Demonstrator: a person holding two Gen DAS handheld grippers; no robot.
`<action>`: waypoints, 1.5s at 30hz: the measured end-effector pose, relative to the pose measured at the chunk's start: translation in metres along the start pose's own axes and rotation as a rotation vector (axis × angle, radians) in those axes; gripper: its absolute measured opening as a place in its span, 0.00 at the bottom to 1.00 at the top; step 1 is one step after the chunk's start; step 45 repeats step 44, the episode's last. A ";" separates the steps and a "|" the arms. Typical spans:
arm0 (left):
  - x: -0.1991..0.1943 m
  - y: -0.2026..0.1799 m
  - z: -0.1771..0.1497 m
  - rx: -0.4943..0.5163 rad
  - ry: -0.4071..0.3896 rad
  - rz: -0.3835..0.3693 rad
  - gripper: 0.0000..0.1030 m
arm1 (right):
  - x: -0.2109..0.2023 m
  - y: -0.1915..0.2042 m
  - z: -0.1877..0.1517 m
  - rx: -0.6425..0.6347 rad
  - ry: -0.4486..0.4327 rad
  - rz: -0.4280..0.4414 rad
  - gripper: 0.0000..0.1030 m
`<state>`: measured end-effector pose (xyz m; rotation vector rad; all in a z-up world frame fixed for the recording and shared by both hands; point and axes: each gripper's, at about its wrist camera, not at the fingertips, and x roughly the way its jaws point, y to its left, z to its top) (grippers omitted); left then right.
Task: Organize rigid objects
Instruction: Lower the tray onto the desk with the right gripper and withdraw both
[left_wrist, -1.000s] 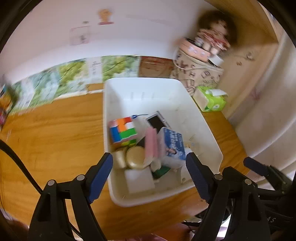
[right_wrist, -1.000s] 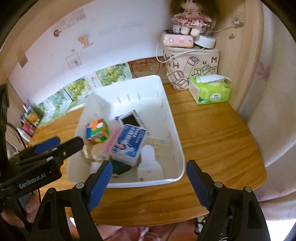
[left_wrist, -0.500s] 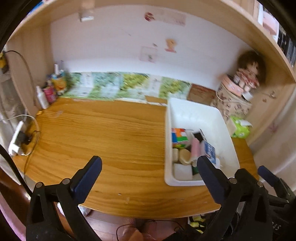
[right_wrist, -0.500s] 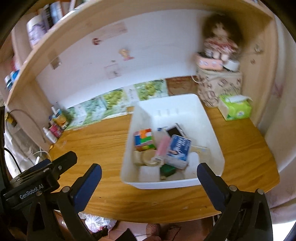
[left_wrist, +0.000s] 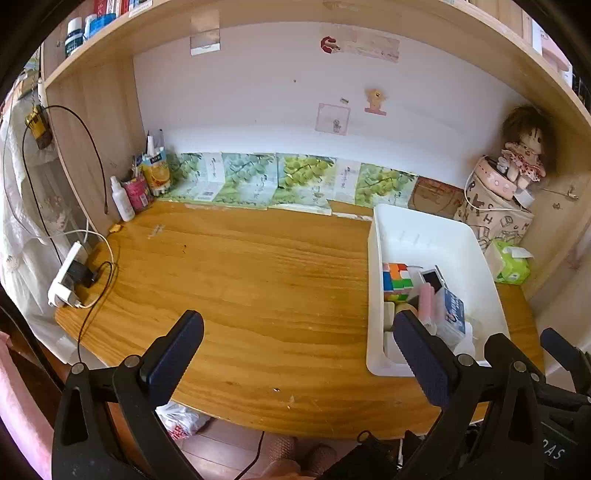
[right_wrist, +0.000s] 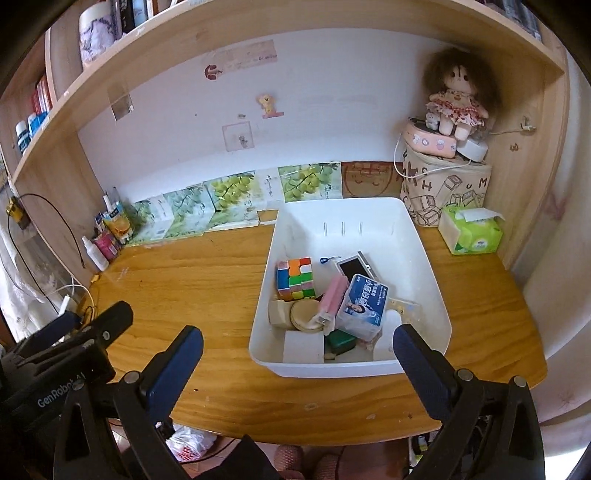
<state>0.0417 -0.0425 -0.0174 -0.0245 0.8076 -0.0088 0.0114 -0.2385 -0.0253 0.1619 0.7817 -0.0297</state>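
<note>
1. Rigid objects sit heaped in the near half of the white bin (right_wrist: 424, 258), which stands on the right part of the wooden desk (left_wrist: 258, 280); its far half is bare.
2. The puzzle cube (right_wrist: 295, 277) is probably light and stiff, with flat faces that suit a pinch across opposite sides.
3. The blue-and-white box (right_wrist: 364, 306) looks like thin card; a firm squeeze could dent it, so its short sides seem the better hold.
4. The small dark-screened device (right_wrist: 355, 266) leans on the pile and may be fragile; its edges are safer than the screen.
5. The left gripper (left_wrist: 299, 354) and right gripper (right_wrist: 299, 354) both hang back from the desk edge, jaws spread wide after just opening, nothing between them.
</note>
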 end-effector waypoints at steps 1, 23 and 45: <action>-0.001 -0.001 0.001 0.001 -0.006 0.003 0.99 | 0.001 0.000 0.001 -0.002 -0.001 -0.002 1.00; 0.006 -0.020 0.011 0.075 -0.030 0.079 0.99 | 0.013 -0.009 0.011 0.008 -0.010 -0.037 1.00; 0.010 -0.022 0.013 0.094 -0.021 0.073 0.99 | 0.013 -0.006 0.008 0.030 0.004 -0.085 1.00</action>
